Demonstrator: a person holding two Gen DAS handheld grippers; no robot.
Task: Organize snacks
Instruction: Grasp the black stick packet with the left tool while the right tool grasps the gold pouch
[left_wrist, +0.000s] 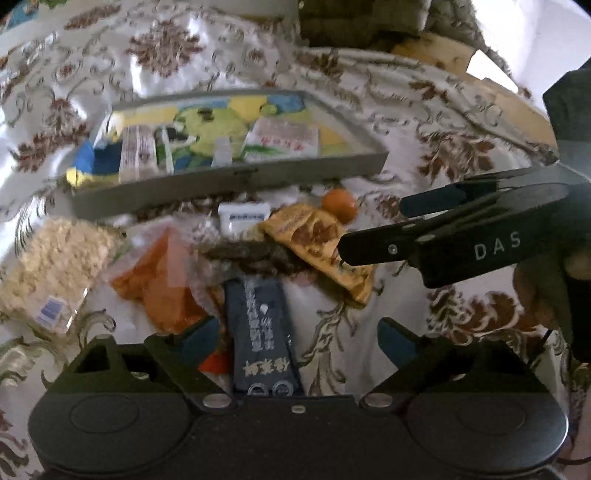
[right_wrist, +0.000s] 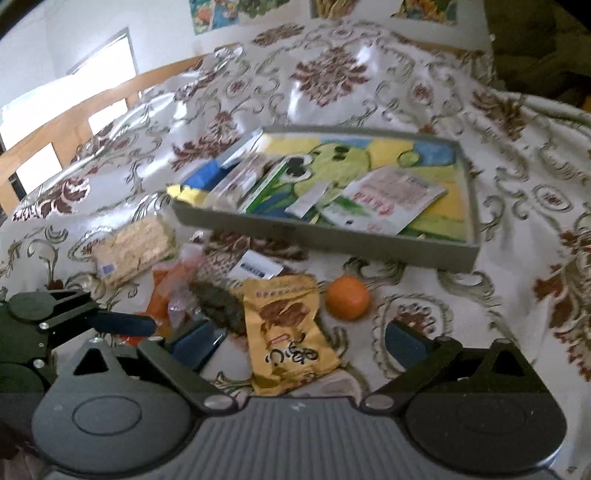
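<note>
Spread wide under everything: a glossy white tablecloth (right_wrist: 332, 74) with brown floral medallions, covering the tabletop. Set on it, the landmark: a shallow grey tray (right_wrist: 332, 242) with a cartoon frog liner, already carrying a white sachet with red print (right_wrist: 391, 199), a small silver sachet (right_wrist: 306, 201) and several long packets at its left end.

Just in front of the tray's near wall, a loose heap of snacks:
- at the tray's front-left corner, a clear pack of pale puffed-rice crackers (right_wrist: 135, 249) with a small blue label;
- right of that, a clear bag of orange snack (left_wrist: 162, 280);
- beside the orange bag, a dark, crumbly-looking packet (right_wrist: 218, 306), contents blurred;
- in front of the tray's middle, a yellow-orange pouch (right_wrist: 288, 332) with brown pictures and black script, partly over the dark packet;
- nearest the left wrist camera, farther out from the tray, a dark blue packet (left_wrist: 262, 325) with pale lettering;
- close against the tray's near wall, a small white box with a blue stripe (left_wrist: 242, 218);
- right of the pouch, before the tray, a small orange fruit (right_wrist: 349, 297), alone on the cloth.

Left gripper (left_wrist: 299, 339): jaws spread apart, gripping nothing, straddling the dark blue packet without touching it.
Right gripper (right_wrist: 306, 341): jaws likewise wide, gripping nothing, the yellow-orange pouch lying between them untouched.
</note>
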